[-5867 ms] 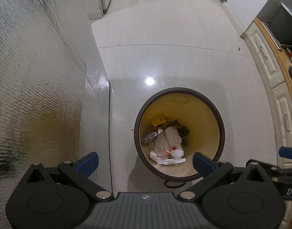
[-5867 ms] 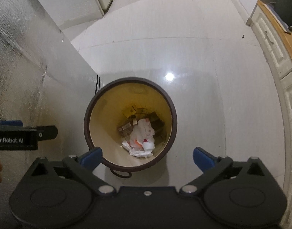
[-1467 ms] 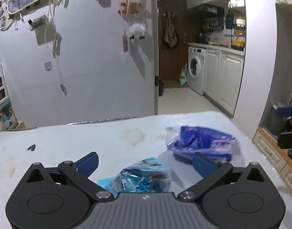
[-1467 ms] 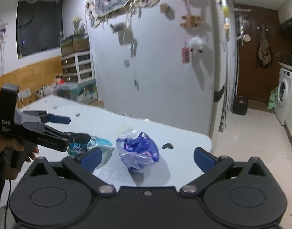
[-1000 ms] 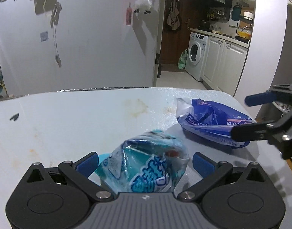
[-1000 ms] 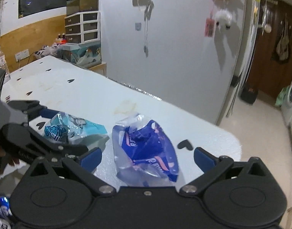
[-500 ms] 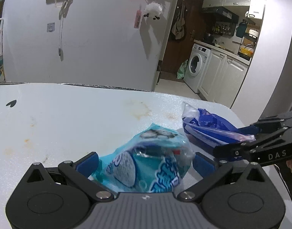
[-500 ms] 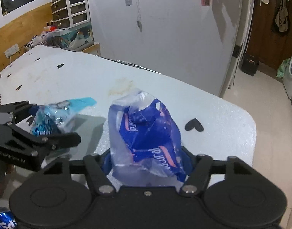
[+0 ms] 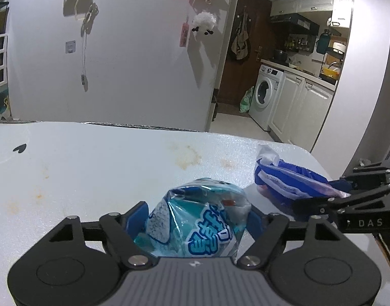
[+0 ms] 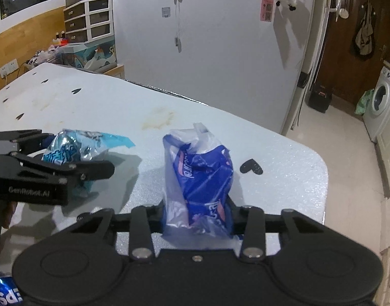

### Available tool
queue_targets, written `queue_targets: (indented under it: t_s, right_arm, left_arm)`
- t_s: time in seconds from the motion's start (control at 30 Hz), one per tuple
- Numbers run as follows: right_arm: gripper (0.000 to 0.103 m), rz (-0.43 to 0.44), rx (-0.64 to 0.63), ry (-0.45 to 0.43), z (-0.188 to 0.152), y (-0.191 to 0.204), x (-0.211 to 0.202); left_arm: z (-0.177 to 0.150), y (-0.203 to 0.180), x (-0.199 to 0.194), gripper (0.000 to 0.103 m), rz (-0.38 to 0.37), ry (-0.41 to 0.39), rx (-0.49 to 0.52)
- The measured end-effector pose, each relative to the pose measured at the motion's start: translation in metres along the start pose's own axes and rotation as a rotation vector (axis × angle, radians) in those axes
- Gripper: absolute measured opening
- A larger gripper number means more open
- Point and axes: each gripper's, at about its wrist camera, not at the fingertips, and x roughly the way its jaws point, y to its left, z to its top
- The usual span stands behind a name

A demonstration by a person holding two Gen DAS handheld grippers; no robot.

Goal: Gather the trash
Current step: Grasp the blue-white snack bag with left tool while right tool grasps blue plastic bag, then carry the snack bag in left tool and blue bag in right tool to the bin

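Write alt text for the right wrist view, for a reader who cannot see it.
The right gripper is closing its fingers on a crumpled blue and clear plastic bag standing on a white table. To the left, the left gripper is closing around a teal snack wrapper. Beyond the table are a white wall and a washing machine.

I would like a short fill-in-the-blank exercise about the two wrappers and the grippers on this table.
1. The left gripper is closing on the ____ wrapper.
2. The right gripper is closing on the ____ wrapper.
3. Both wrappers rest on the white ____.

Missing words: teal; dark blue; table
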Motion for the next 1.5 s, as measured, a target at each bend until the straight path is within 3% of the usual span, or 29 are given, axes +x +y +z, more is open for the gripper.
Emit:
queue_targets:
  t_s: [0.3,0.6,1.07,1.5]
  right_arm:
    - [0.030,-0.037,0.014,-0.067,-0.006,-0.005,-0.019]
    - [0.023,-0.039,0.049,-0.138,-0.018,-0.022,-0.048]
    - [0.022,-0.052,0.077,-0.229,-0.051,-0.050,-0.118]
    - [0.022,-0.102,0.136,-0.275,-0.097,-0.080,-0.183]
  left_arm:
    - [0.000,-0.006,-0.004,0.067,0.026,-0.012,0.011]
    - [0.003,-0.030,-0.032,0.066,0.064,-0.067,0.044]
    - [-0.003,-0.089,-0.082,0.066,0.070,-0.141,0.104]
    - [-0.023,-0.135,-0.101,0.066,0.030,-0.132,0.087]
